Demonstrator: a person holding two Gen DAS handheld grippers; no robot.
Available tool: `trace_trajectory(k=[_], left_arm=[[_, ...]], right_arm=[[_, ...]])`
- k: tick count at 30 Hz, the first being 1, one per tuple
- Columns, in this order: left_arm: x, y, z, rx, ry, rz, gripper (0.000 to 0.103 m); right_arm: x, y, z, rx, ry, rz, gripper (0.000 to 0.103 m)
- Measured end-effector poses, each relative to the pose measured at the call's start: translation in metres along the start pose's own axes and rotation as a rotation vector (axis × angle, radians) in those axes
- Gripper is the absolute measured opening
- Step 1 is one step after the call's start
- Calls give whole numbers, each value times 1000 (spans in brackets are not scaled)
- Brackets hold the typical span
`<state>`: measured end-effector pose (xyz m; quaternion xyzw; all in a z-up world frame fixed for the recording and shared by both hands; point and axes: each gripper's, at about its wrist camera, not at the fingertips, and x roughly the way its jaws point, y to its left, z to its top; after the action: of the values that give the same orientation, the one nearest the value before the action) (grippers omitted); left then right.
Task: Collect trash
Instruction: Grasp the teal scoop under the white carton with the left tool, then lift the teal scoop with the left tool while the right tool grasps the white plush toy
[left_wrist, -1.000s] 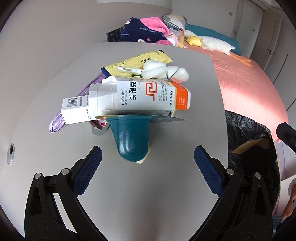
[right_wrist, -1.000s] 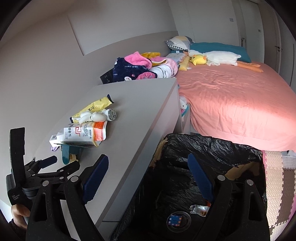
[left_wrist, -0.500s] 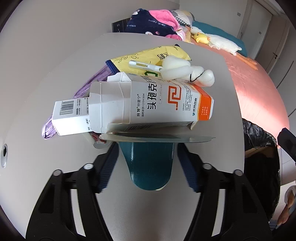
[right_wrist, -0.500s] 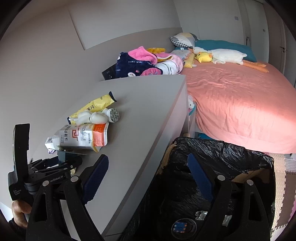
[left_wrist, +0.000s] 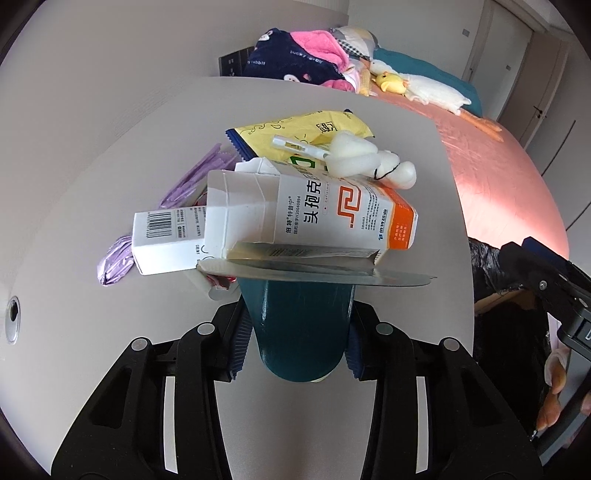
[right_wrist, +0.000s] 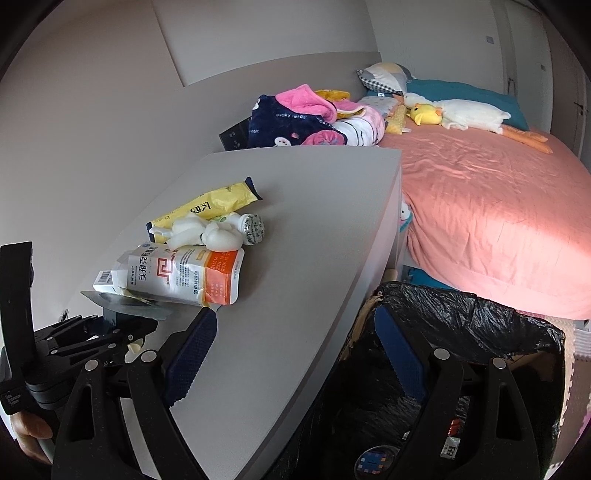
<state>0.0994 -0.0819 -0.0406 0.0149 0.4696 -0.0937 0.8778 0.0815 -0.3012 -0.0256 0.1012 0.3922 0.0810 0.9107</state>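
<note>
- The left gripper (left_wrist: 295, 345) is closing its jaws around a teal cup (left_wrist: 301, 325) lying on its side on the grey table (left_wrist: 110, 184). The blue pads sit right at the cup's flanks, at 9 and 3 o'clock of it; I cannot tell for sure whether they are pressing yet.
- The cup looks like thin plastic with a peeled foil lid (left_wrist: 332, 275) fanned out at its mouth, toward 12 o'clock. I'd judge it light, a little springy and smooth-walled, so a hold across the middle of the body, where the pads now stand, seems right; a hard squeeze might buckle it.
- Just beyond the lid, at 12 o'clock, an opened white-and-orange medicine box (left_wrist: 314, 214) rests on the lid's edge, with a smaller barcode box (left_wrist: 166, 240) poking out at 10 o'clock. Both are empty-looking card, light and stiff, and may slide off when the cup comes away.
- Further out lie a white foam-like figure (left_wrist: 369, 162), a yellow snack wrapper (left_wrist: 303, 129) and a purple wrapper (left_wrist: 184, 184), all soft, light scraps.
- The right gripper (right_wrist: 295, 350) hangs with its jaws wide apart and nothing between them, over the table's edge.
- At its 4 o'clock stands the bin with a black bag (right_wrist: 461, 314), just beside the table, mouth open.
- Behind it all, toward 1 o'clock, is the pink bed (right_wrist: 480, 203).
</note>
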Motion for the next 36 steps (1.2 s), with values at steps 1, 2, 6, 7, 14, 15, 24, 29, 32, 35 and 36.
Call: trace_trajectory(k=[1,2,6,7,14,15,24,29,32,35,36], left_arm=[[-3,2,-1,-1,-4,0,41],[-5,4,-1,-2,-8,1,41],[-19,17,-3,-18,-27,7,41],[-21,21,-2,-23,-31,7,41],[-37,52,0,-89,-65,21,41],[-39,56,1,-98,-69,23,41],[-47,85,3,-149,-84,45,41],[-56,107,0,-201,-100,67,41],[-60,117,0,-230,-109,73,41],[-62,122,2,-244,-116,76,41],[-63,123,1,-244,-118,74,41]], right_arm=[[1,3,1,-4,-1,2,88],[2,6,3,-8,-2,4,87],[10,17,9,-21,-3,18,88],[12,20,11,-25,-3,22,87],[33,38,25,-36,-2,51,87],[36,39,27,-36,-2,53,87],[63,52,45,-68,-3,43,87],[79,55,52,-65,20,71,84],[85,57,52,-66,43,85,75],[89,59,50,-69,61,93,57],[89,60,50,-72,60,89,52]])
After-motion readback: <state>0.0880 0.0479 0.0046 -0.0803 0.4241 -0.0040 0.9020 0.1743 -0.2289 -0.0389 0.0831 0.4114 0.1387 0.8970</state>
